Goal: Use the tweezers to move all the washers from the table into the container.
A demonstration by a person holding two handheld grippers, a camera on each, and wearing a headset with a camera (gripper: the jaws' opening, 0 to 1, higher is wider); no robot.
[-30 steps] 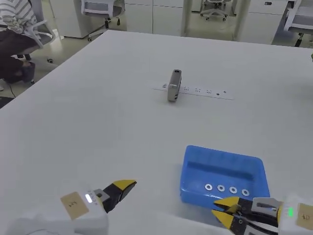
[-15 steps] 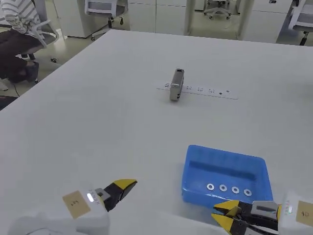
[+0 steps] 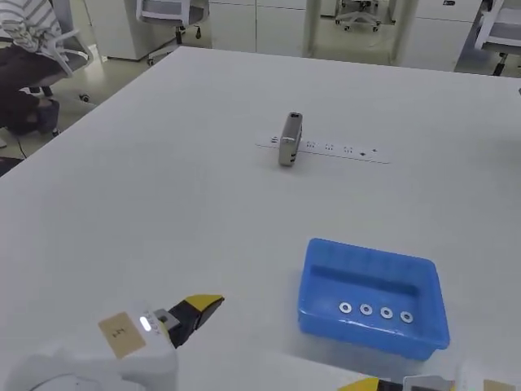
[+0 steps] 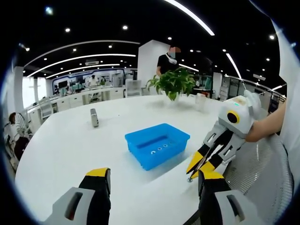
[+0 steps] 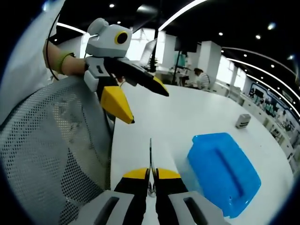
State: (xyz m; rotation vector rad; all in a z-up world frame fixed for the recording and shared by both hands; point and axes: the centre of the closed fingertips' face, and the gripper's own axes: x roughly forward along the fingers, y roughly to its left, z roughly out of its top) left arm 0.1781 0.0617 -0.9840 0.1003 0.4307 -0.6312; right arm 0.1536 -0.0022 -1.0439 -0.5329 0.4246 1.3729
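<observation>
Head view, from the left: the left gripper (image 3: pixel 199 314) hovers over the table's (image 3: pixel 163 187) near edge. In its own view we see its jaws standing wide apart with nothing between them.

Moving along to the middle of the table, a grey device (image 3: pixel 289 140) stands on a marked strip, well apart from the work.

Further right, near the table's near edge, sits the blue container (image 3: pixel 368 254). Four washers (image 3: pixel 365 309) lie in a neat row on its floor, toward the near wall. We spot no washers on the bare tabletop in this view, so we judge the moving step is done or very nearly so.

On the right, in the right gripper view, the right gripper (image 5: pixel 151 174) has its jaws pressed together on the tweezers (image 5: pixel 150 154). The tweezers' long axis runs straight on from the jaws. The tips point forward over the near edge, between the left gripper and the container. The tips look empty, though they are too fine for us to be sure.

In the left gripper view the same tweezers slant down toward the table's edge, beside the container.

The next call, as we read it, is to scan the table for any stray washer. If there is one, the tips should be brought down flat on it; if not, the tweezers can be set down.
</observation>
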